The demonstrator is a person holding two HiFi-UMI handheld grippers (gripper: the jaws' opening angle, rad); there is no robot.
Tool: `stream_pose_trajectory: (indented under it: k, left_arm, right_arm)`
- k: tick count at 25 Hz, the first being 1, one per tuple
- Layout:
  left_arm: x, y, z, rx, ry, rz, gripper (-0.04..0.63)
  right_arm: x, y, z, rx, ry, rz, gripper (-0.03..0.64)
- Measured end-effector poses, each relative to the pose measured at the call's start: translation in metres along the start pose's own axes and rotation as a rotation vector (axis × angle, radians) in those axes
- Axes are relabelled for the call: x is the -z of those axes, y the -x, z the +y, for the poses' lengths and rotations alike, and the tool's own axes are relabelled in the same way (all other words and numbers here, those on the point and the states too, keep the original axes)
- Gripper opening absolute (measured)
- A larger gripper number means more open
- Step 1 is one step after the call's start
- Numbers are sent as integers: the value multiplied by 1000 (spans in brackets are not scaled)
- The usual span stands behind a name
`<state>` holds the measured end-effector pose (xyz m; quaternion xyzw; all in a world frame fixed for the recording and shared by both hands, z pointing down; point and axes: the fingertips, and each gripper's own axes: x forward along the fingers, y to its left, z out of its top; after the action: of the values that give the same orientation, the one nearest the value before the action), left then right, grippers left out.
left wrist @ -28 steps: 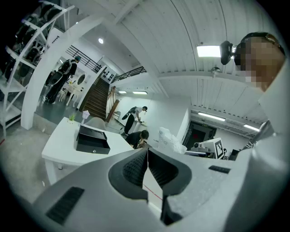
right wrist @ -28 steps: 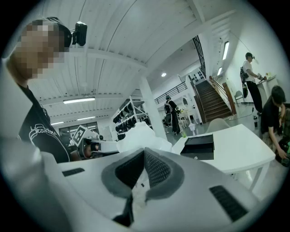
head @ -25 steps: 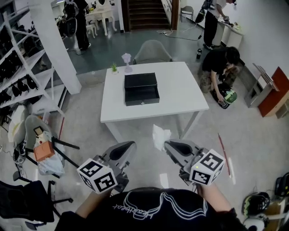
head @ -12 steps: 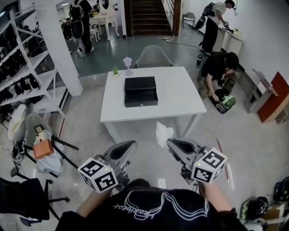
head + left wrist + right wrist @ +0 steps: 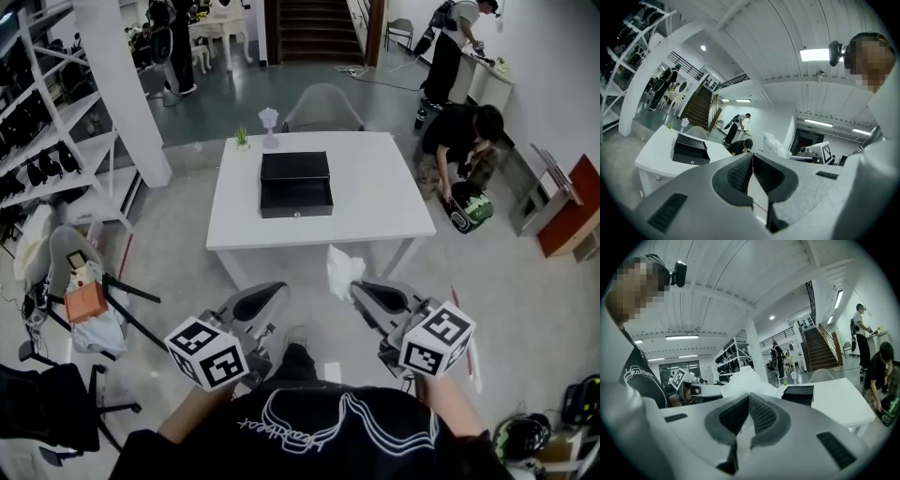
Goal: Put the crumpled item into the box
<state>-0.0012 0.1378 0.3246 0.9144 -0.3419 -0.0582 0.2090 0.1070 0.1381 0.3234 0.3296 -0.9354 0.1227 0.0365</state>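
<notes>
A white crumpled item (image 5: 343, 270) hangs in the air in front of the white table (image 5: 375, 202), and my right gripper (image 5: 361, 291) is shut on its lower end. In the right gripper view the crumpled item (image 5: 746, 379) bulges out above the closed right gripper (image 5: 749, 398). The black box (image 5: 295, 185) lies open on the table's middle, well ahead of both grippers, and also shows as the black box (image 5: 798, 393) and the black box (image 5: 690, 150) in the gripper views. My left gripper (image 5: 267, 298) is level with the right one, and the left gripper (image 5: 752, 158) is shut with nothing in it.
A small plant (image 5: 242, 139) and a pale vase (image 5: 270, 127) stand at the table's far edge, with a grey chair (image 5: 322, 108) behind. White shelving (image 5: 56, 141) and a tipped chair (image 5: 89, 291) are at the left. A crouching person (image 5: 459, 150) is right of the table.
Both grippers and the held crumpled item have drifted slightly right and toward the table. The grip has not changed.
</notes>
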Motion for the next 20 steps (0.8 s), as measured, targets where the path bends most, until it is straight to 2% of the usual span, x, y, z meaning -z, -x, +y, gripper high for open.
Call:
stream_pose_trajectory:
  k: [6, 20]
  left_arm:
    - [-9, -36, 38, 7, 12, 26, 8]
    - [-41, -125, 184, -23, 87, 113, 8]
  right_arm:
    - [-1, -34, -39, 5, -22, 21, 6]
    - [-13, -156, -150, 52, -73, 117, 6]
